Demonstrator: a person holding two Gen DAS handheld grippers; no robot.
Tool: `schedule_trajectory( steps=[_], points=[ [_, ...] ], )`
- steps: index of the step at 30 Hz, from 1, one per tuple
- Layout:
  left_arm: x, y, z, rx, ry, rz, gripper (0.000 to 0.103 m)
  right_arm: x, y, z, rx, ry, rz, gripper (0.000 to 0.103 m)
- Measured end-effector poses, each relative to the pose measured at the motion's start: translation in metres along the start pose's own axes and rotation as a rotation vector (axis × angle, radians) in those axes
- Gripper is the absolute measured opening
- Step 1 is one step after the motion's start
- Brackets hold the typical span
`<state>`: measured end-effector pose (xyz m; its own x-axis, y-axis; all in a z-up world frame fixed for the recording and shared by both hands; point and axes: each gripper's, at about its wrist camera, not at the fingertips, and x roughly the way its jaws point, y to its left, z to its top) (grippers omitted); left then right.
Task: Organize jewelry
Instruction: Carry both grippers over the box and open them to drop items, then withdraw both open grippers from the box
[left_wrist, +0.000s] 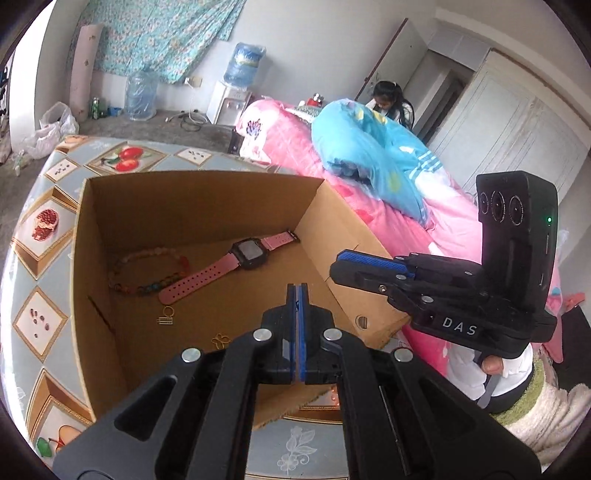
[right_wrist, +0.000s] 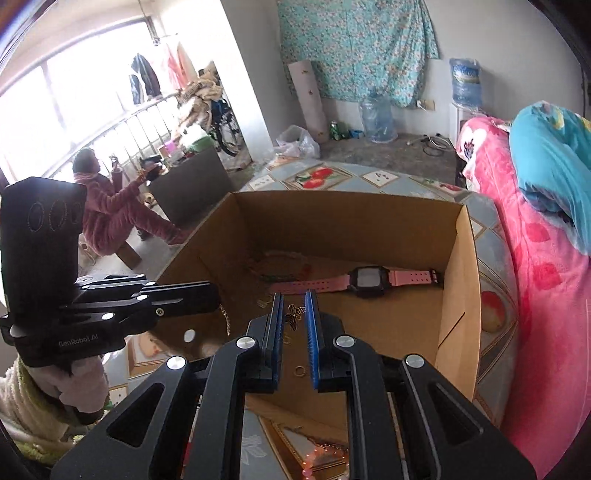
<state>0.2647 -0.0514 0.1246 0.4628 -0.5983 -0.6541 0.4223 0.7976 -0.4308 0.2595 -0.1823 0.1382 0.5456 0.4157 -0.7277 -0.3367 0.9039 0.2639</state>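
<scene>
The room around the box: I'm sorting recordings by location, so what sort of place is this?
Most likely a lived-in bedroom at home: a bed with a pink blanket, a white wardrobe, and a water dispenser against the wall. The cardboard box sits on a fruit-patterned table.

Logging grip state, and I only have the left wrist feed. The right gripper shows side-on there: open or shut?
Observer: Open. In the right wrist view the right gripper has a clear gap between its blue pads, with nothing gripped.
Operator: What is it lined up on?
Observer: The butterfly pendant. It lies on the floor of the cardboard box and shows through that gap.
Operator: Anything the left gripper hides from me?
Observer: A small ring on the box floor, nearer the camera than the pendant.
</scene>
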Motion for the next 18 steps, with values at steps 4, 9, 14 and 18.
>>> schedule_trajectory(
  steps=[4, 9, 14, 18],
  points=[
    [0.031, 0.001, 0.007, -0.017, 0.056, 0.037, 0.001, 0.023, -0.01, 0.008, 0.015, 0.059, -0.052, 0.012],
    [0.044, 0.005, 0.01, -0.063, 0.076, 0.034, 0.016, 0.029, -0.016, 0.012, 0.037, 0.059, -0.067, 0.012],
    [0.04, 0.007, 0.01, -0.083, 0.051, 0.016, 0.023, 0.018, -0.017, 0.009, 0.042, 0.023, -0.056, 0.013],
    [0.027, 0.009, 0.009, -0.09, 0.019, 0.019, 0.026, 0.0, -0.019, 0.007, 0.053, -0.029, -0.037, 0.013]
  ],
)
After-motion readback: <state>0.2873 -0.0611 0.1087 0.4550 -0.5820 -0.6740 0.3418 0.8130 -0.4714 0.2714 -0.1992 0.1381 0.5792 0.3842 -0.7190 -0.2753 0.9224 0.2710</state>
